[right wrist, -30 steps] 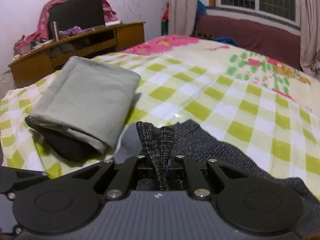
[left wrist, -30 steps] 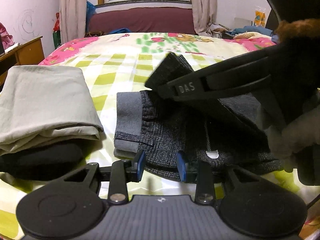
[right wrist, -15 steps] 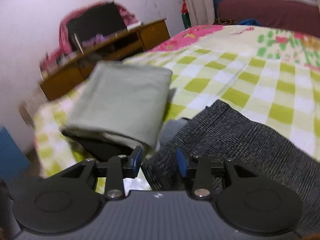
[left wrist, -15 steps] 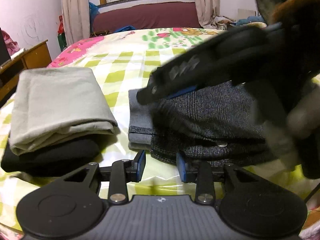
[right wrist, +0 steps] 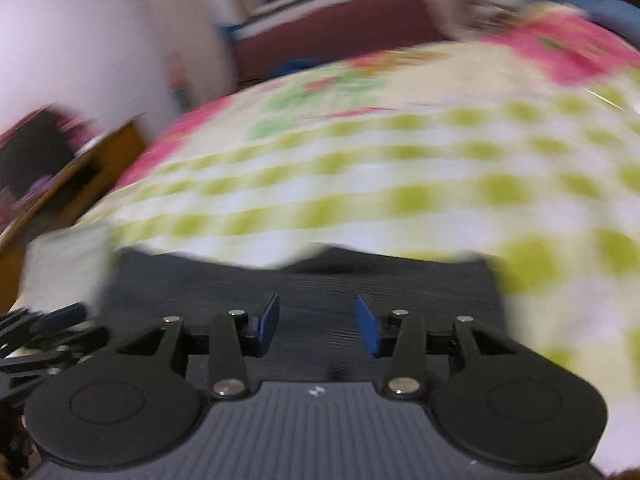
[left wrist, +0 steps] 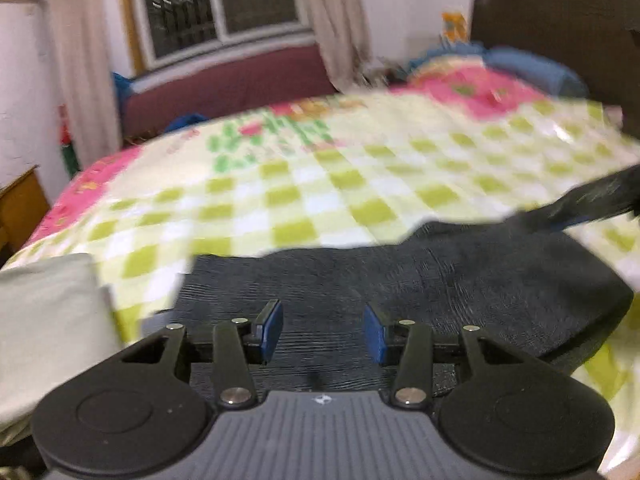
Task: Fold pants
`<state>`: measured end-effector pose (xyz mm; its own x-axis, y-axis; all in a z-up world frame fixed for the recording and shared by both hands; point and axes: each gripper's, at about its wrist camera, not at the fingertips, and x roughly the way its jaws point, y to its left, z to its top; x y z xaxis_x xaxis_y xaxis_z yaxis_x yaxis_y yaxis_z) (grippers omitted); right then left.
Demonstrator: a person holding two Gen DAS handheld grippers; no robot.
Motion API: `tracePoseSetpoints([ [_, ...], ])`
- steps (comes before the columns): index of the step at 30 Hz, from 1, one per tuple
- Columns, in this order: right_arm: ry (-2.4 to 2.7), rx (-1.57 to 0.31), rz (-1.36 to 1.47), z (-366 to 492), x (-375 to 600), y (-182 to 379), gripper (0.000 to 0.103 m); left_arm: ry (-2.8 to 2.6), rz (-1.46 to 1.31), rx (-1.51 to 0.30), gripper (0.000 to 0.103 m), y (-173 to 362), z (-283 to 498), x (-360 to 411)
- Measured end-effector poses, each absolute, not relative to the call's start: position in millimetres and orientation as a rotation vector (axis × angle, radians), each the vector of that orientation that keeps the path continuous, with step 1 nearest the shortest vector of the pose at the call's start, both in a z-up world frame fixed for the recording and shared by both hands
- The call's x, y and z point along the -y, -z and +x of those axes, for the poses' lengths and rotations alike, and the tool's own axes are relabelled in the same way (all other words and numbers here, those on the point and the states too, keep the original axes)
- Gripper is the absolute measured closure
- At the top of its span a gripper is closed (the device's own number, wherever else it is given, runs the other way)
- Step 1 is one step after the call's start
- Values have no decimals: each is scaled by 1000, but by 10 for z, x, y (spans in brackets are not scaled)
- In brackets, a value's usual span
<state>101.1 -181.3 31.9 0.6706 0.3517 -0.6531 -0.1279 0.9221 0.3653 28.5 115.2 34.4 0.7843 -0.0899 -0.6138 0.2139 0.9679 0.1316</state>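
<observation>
Pants (left wrist: 400,280) folded on checked bedspread (left wrist: 320,184), curtained window (left wrist: 224,0)

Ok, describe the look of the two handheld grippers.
Both match. The left gripper and right gripper have black linkage arms with silver rivets, blue pads on the fingers, round black discs either side, and a grey ribbed body with a small white logo.

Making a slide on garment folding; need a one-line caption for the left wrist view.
Open left gripper poised over folded dark pants on a checkered bedsheet, beside a folded grey garment.
</observation>
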Motion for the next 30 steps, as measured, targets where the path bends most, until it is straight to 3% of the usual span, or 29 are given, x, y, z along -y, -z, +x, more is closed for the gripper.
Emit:
tracePoseSetpoints([
  [4,-208,-862,453,1037,2345,-24,52,140,261,-814,44,76,549,-1019],
  [20,-420,-1044,669,913,2754,279,50,170,358,-812,44,38,458,-603],
  [25,-498,-1048,806,1067,2690,381,43,173,374,-814,44,49,464,-550],
  [30,-575,-942,961,992,2843,373,47,182,389,-824,44,42,470,-534],
])
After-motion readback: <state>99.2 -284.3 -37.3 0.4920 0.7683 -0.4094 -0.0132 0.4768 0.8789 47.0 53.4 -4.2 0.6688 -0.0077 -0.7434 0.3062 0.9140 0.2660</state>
